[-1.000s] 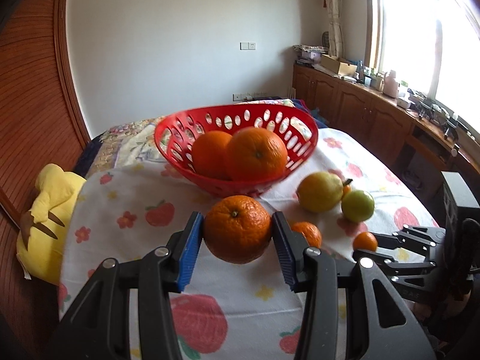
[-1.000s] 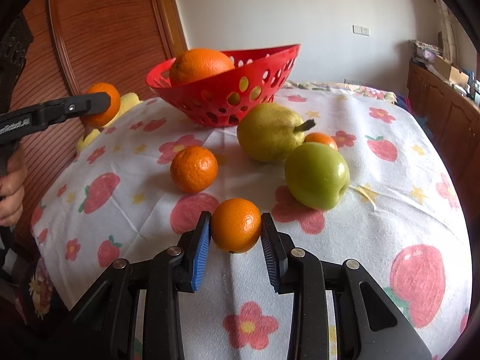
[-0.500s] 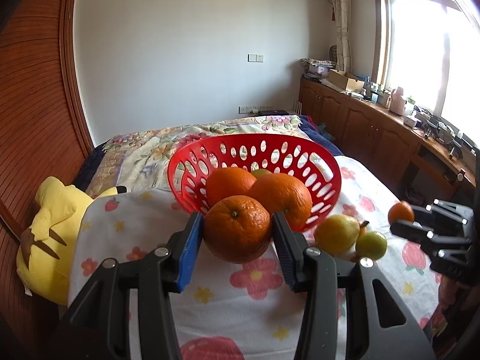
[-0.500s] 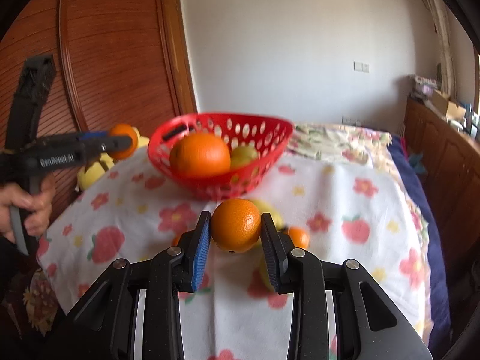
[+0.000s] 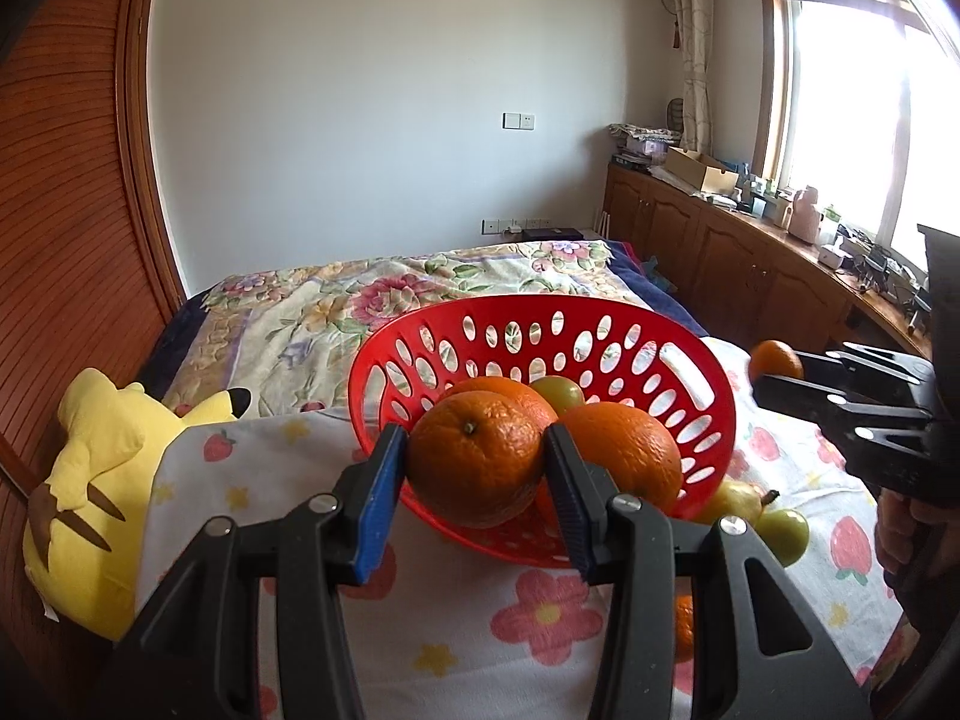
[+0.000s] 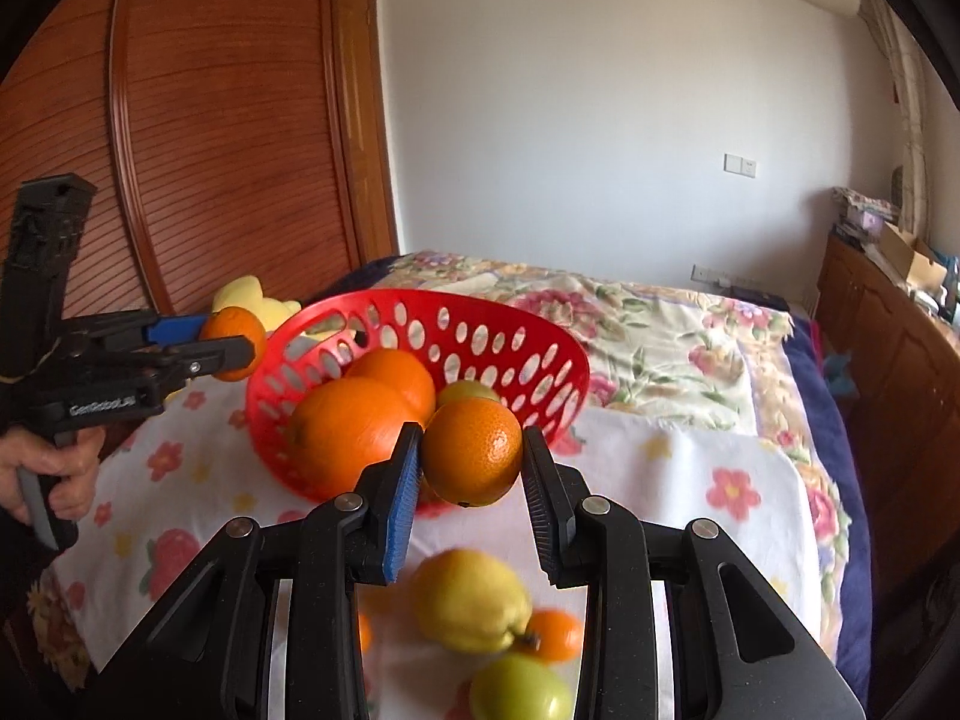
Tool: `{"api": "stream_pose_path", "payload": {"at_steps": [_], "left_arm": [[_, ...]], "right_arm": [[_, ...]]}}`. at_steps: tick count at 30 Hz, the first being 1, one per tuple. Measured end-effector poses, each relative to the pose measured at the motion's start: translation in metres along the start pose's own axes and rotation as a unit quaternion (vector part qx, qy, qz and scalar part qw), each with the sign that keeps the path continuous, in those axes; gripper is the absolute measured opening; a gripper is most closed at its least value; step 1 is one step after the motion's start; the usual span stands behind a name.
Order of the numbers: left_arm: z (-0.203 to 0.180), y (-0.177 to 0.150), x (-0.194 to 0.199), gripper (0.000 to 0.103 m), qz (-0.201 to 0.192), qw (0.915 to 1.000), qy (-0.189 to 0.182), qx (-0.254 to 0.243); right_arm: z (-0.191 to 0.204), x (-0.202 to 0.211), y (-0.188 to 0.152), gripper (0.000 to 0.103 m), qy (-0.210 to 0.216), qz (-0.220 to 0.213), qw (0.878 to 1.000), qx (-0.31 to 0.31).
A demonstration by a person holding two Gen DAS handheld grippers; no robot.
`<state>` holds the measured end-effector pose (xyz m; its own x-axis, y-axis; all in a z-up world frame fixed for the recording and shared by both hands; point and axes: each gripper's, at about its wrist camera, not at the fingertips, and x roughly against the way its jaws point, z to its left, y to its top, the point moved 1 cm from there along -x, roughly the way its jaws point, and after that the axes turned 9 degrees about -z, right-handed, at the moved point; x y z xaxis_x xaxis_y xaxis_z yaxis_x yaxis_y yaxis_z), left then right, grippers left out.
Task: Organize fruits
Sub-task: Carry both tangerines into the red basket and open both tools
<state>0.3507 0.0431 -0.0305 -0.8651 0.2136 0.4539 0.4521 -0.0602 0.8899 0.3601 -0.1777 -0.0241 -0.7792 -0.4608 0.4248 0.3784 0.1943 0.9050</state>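
Two hand-held grippers close in on a red perforated basket (image 5: 678, 360) standing on a flower-and-strawberry printed cloth (image 5: 540, 618), each carrying fruit. The left gripper (image 5: 477, 471) is clamped on a large orange (image 5: 477, 459) at the basket's near rim, on its left side; the right gripper (image 6: 471, 459) pinches a smaller orange (image 6: 472, 450) at the rim on the opposite side. The basket already holds two big oranges (image 6: 348, 429) and a greenish fruit (image 5: 558, 393), so open floor inside looks scarce, mostly toward the far wall. A yellow pear (image 6: 468, 597), a green apple (image 6: 519, 693) and a small tangerine (image 6: 555, 636) lie on the cloth just in front of the basket. The likely trouble: both grippers releasing at once could knock their oranges together, or a fruit dropped onto the piled oranges could roll back over the low sloping rim onto the cloth. A finger pressing on the light plastic rim could also tip or slide the basket on the loose cloth. Clearance looks best above the basket; to its left a yellow plush toy (image 5: 90, 480) sits close by, and the loose fruit crowds the near right side.
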Motion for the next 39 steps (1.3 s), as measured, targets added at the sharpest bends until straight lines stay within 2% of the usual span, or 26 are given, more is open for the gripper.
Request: {"api": "stream_pose_path", "payload": {"at_steps": [7,15,39], "left_arm": [[0.005,-0.001,-0.013,0.046,0.005,1.0,-0.002,0.003],[0.01,-0.002,-0.026,0.046,0.012,0.9999,-0.001,0.005],[0.007,-0.007,-0.035,0.048,0.034,0.9994,0.004,0.003]], "right_arm": [[-0.005,-0.043,-0.001,0.032,0.009,0.037,0.999,-0.003],[-0.008,-0.057,-0.004,0.032,0.008,0.051,0.999,-0.004],[-0.008,-0.018,-0.012,0.034,0.003,0.029,0.999,-0.023]]}}
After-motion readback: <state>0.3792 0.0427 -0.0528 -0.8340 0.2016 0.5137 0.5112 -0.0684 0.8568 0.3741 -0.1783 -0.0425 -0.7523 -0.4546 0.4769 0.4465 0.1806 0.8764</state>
